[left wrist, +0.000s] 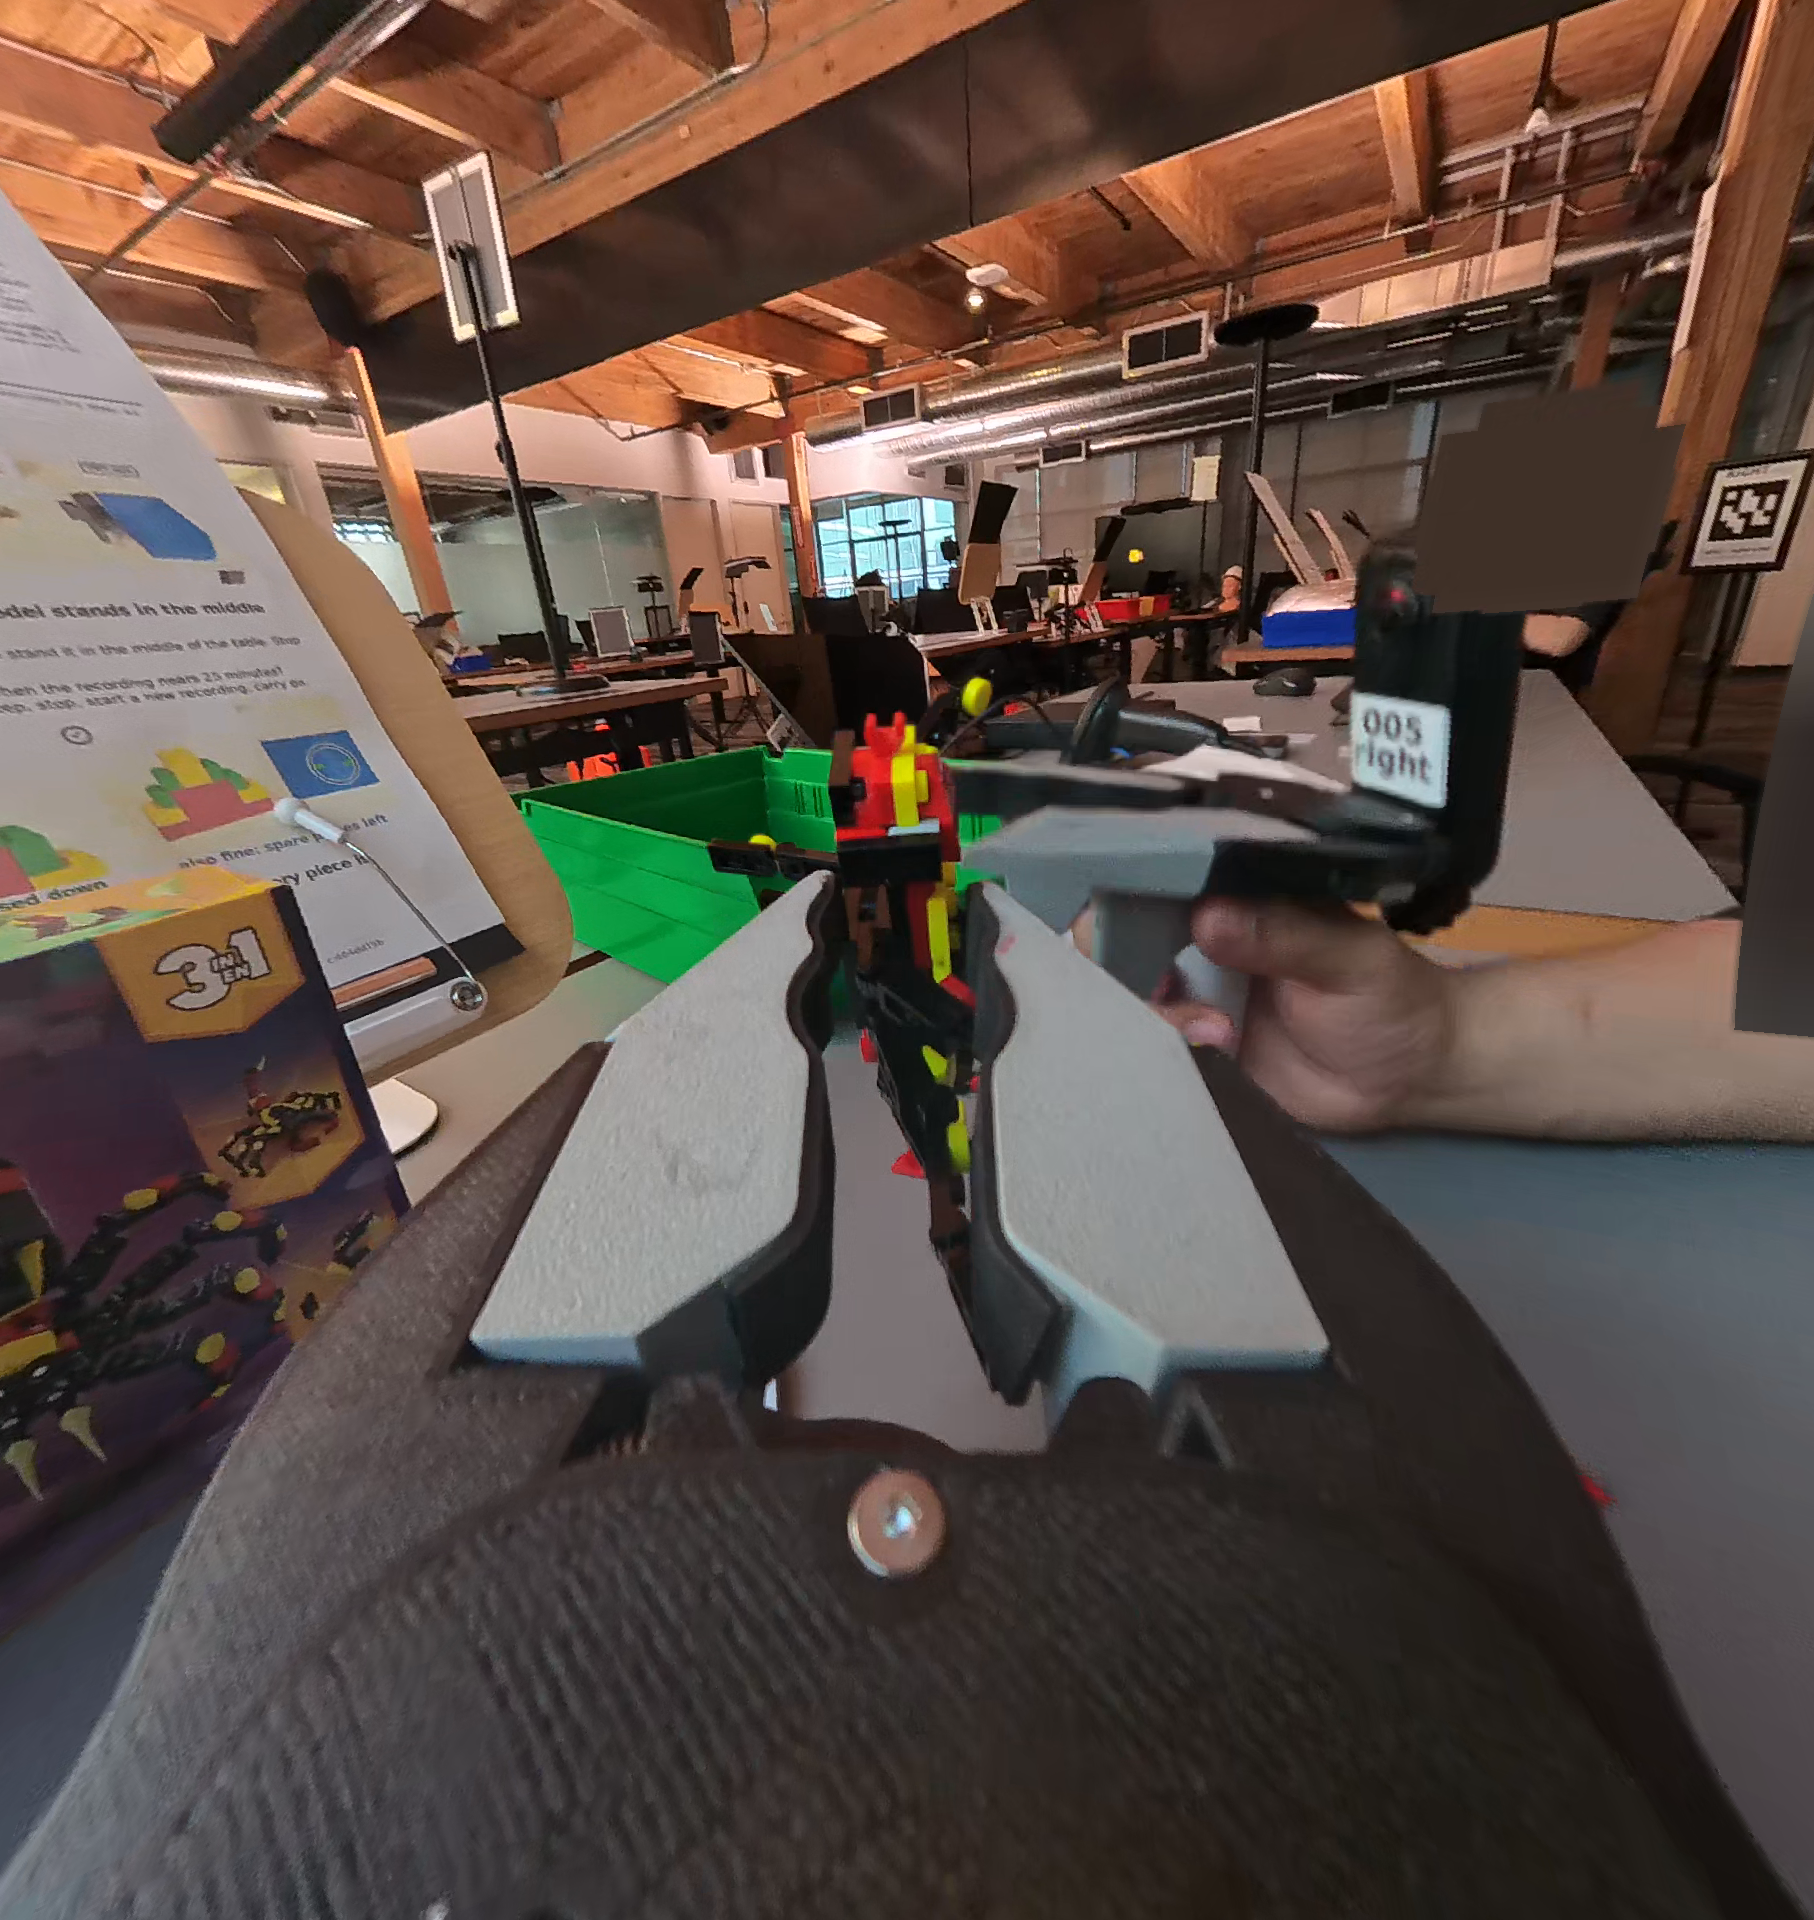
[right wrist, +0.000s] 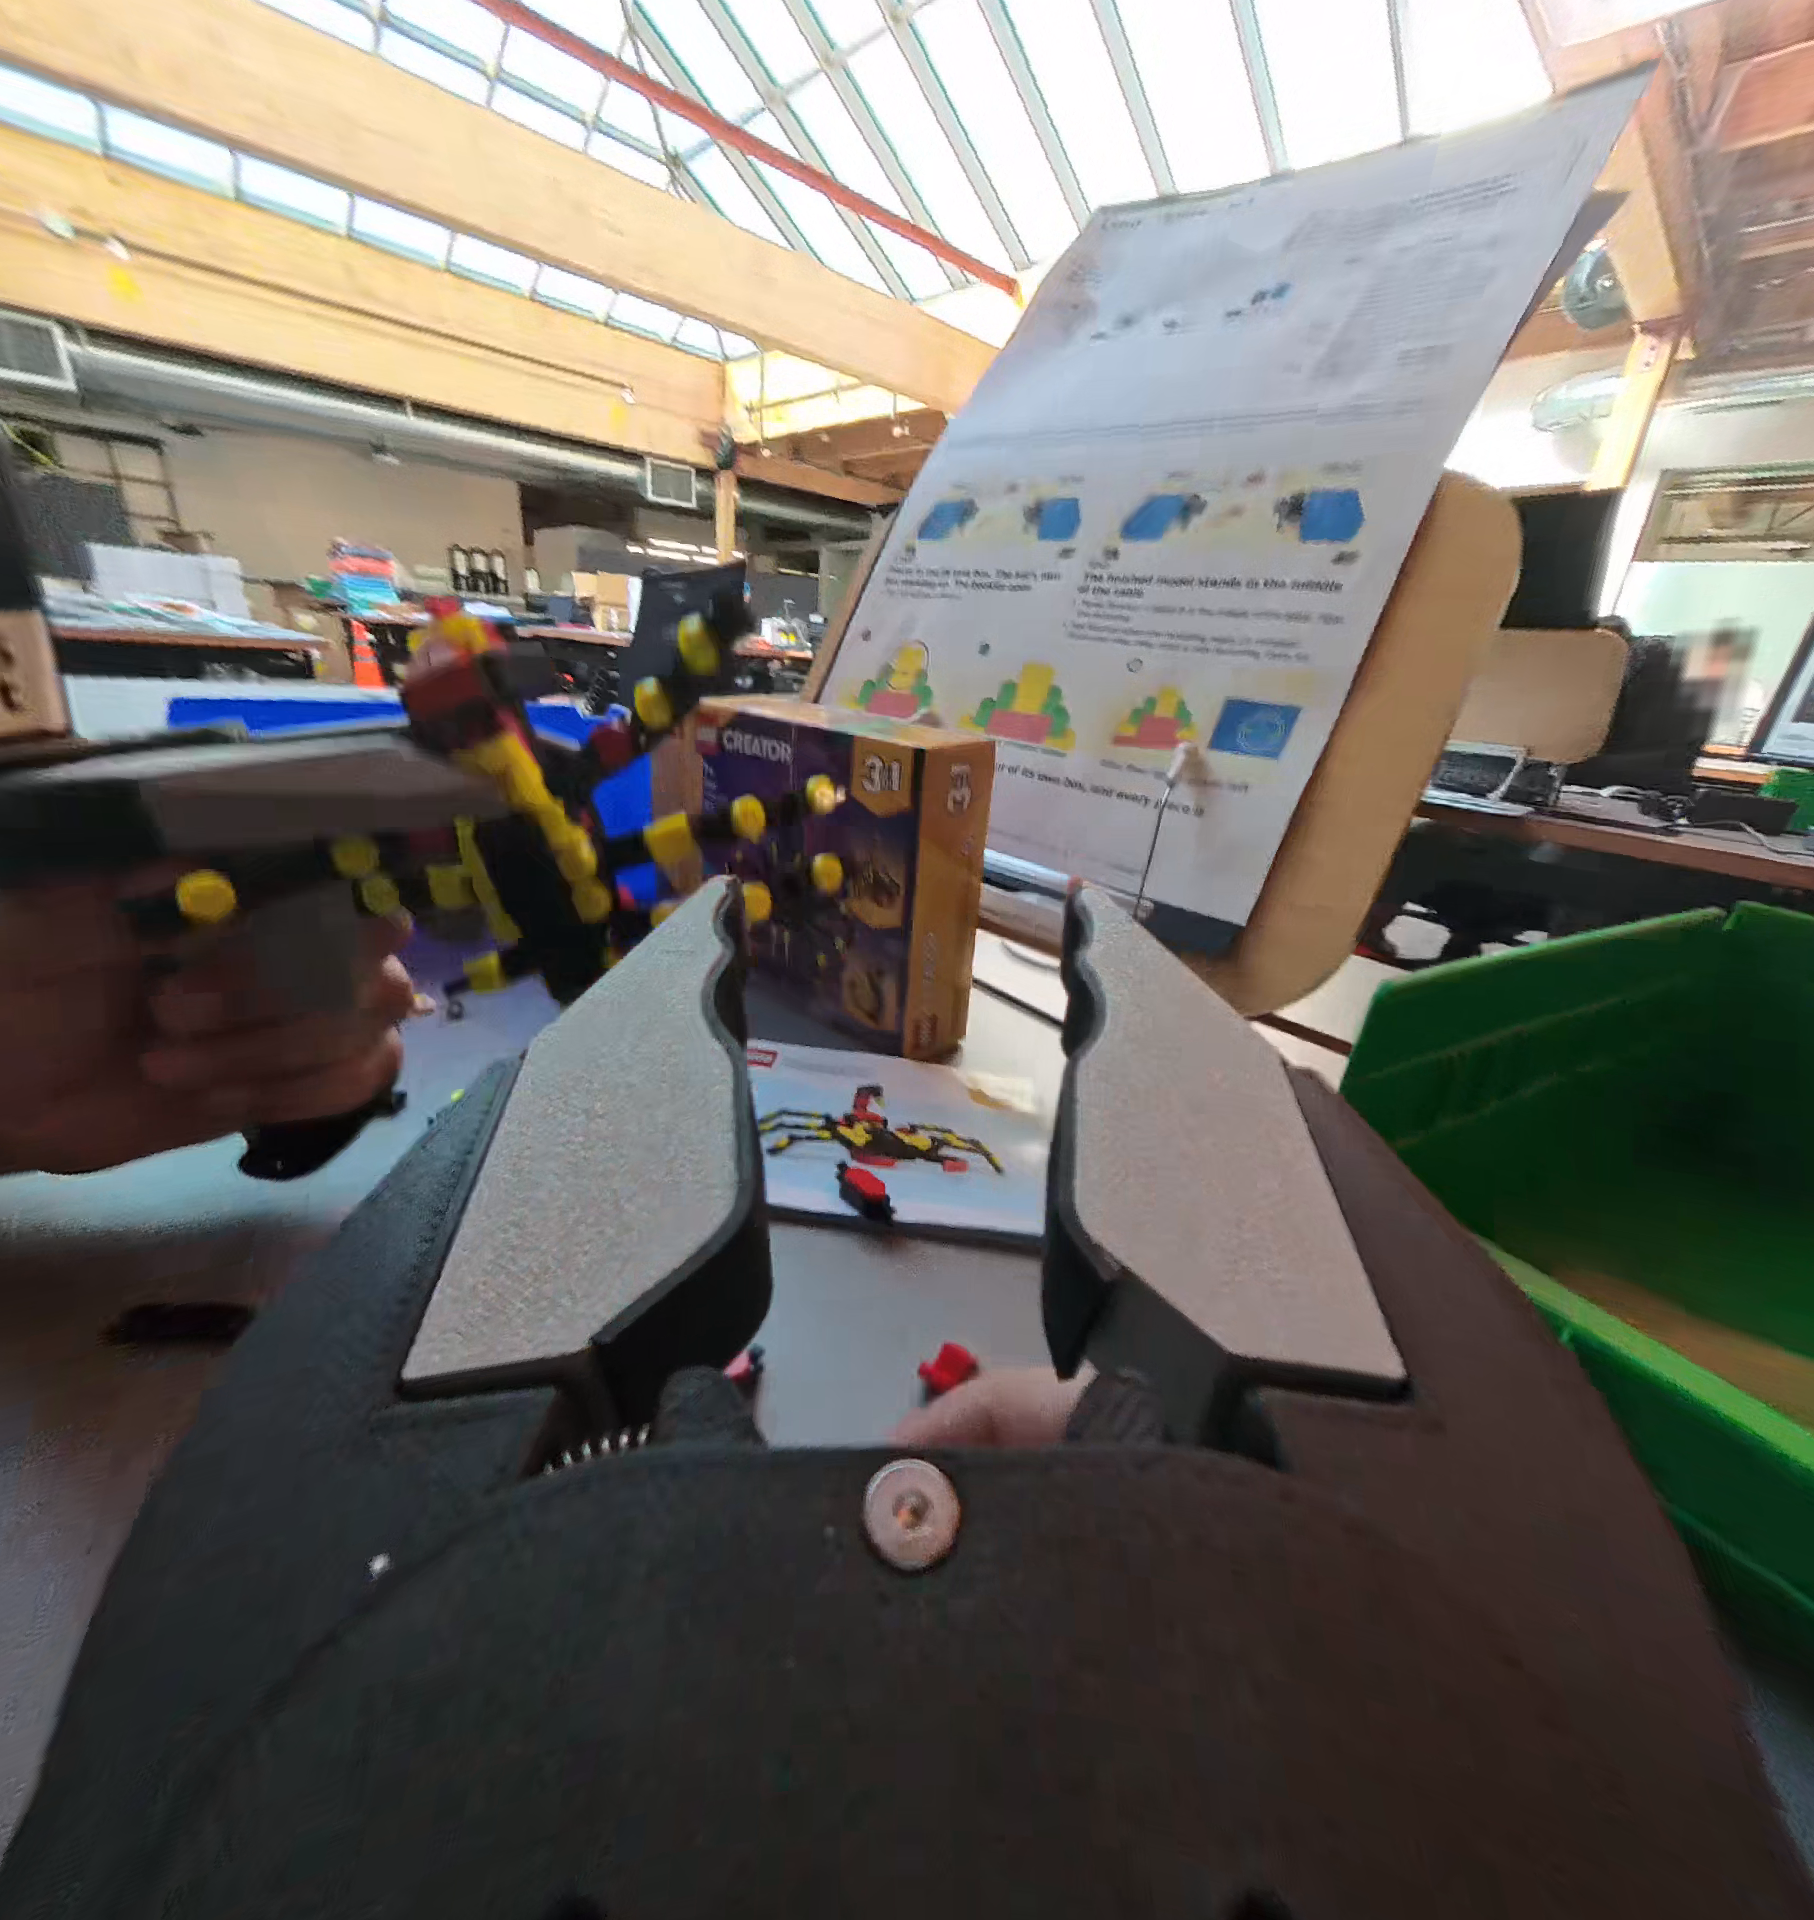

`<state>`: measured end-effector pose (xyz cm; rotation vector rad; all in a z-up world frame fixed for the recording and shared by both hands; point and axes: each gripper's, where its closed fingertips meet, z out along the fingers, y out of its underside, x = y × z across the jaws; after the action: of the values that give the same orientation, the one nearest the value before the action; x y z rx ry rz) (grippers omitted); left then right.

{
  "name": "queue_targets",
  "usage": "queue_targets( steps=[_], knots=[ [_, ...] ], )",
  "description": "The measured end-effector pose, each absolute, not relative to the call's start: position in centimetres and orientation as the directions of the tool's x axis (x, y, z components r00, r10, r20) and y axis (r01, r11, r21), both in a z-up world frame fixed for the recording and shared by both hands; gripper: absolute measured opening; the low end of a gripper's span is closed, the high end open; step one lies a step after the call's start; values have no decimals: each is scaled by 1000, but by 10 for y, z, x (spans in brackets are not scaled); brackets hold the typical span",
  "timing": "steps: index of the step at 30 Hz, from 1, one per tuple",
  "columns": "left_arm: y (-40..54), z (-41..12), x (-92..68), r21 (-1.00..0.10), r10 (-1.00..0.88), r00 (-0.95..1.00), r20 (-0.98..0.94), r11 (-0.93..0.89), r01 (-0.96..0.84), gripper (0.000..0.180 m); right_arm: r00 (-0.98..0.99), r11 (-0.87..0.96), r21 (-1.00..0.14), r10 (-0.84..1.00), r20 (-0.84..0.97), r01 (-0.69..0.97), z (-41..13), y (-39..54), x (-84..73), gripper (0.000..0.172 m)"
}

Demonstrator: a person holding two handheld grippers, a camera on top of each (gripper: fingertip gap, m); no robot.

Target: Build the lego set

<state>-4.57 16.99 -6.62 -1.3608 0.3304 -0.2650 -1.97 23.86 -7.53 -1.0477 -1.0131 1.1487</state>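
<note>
Two grippers over the tabletop (right wrist: 72, 1299): left gripper (left wrist: 903, 925) pinches a red, black and yellow brick model (left wrist: 908, 831), held up off the table. Right gripper (right wrist: 898, 925) has fingers spread, nothing between them, just beside the model, with the purple box (right wrist: 861, 883) and booklet (right wrist: 913, 1143) beyond, green bin (right wrist: 1609, 1091) at the right edge

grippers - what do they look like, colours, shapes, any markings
Both grippers are alike: the left gripper and right gripper have a dark, ribbed printed body with a silver screw, and two flat grey fingers with dark wavy inner pads. Seen side-on, each has a grey handle and a black back block with a small label.
</note>
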Motion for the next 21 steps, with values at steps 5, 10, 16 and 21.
queue_targets(
  steps=[5, 10, 16, 21],
  knots=[
    [165, -68, -41, -983, -400, 913, -78, 184, -3, 21, 116, 209, -941, 976, 184, -265, -61, 207, -1, 51],
    [159, -68, -35, -980, -470, 882, -40, 189, 56, 21, 135, 275, -921, 960, 246, -275, -61, 193, 0, 54],
    [167, -74, -41, -988, -473, 881, 26, 121, 94, 21, 182, 268, -932, 957, 227, -243, -61, 207, -1, 58],
    [170, -79, -38, -990, -449, 892, -57, 139, 6, 21, 214, 297, -928, 944, 251, -224, -60, 218, 2, 56]
  ],
)
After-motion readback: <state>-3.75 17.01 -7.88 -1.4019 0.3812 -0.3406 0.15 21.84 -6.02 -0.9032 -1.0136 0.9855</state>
